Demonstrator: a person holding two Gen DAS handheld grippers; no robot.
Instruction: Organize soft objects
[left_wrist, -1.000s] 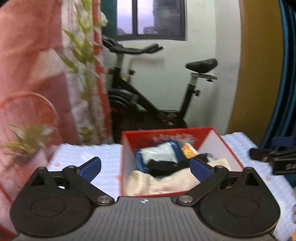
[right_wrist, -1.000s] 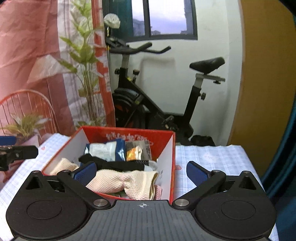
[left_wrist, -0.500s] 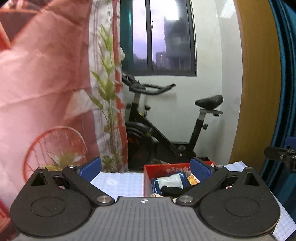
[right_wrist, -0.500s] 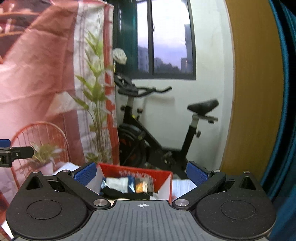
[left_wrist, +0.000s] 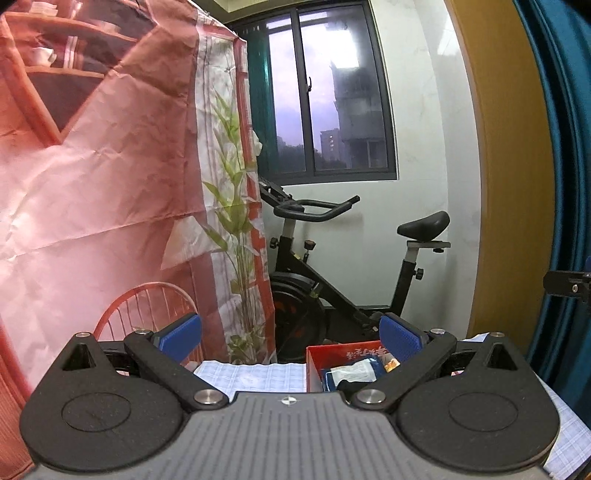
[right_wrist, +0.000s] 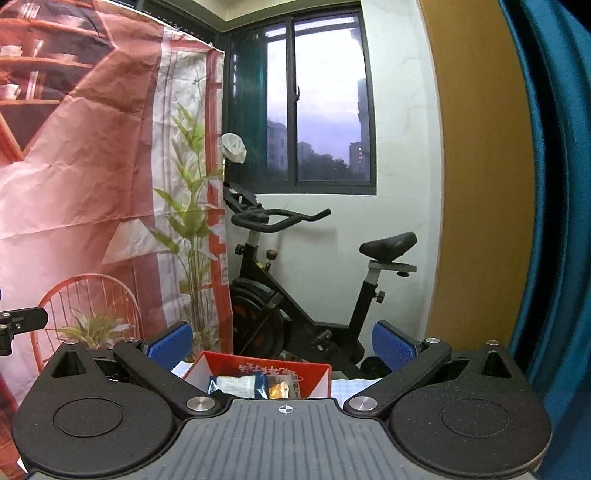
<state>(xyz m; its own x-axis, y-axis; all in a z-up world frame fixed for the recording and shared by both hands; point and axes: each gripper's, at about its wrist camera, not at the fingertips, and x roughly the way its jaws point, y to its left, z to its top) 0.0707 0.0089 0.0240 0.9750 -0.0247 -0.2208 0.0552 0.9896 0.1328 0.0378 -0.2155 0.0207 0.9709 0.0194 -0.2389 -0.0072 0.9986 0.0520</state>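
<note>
Now both claws are spread wide and hold nothing: the left claw (left_wrist: 290, 334) and the right claw (right_wrist: 282, 341) are raised level above the desk (left_wrist: 255, 373). Below them the red box (right_wrist: 258, 367) stands on the checked cloth, its long axis pointing toward the exercise bike (right_wrist: 295, 295). Inside lie blue-white packets (right_wrist: 236, 386) and a black soft item (left_wrist: 347, 386).

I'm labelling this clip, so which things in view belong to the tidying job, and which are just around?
Job:
red box
packets in it
left gripper, jaws open, empty
right gripper, jaws open, empty

Just around:
exercise bike
backdrop
window
curtain
tablecloth
</note>
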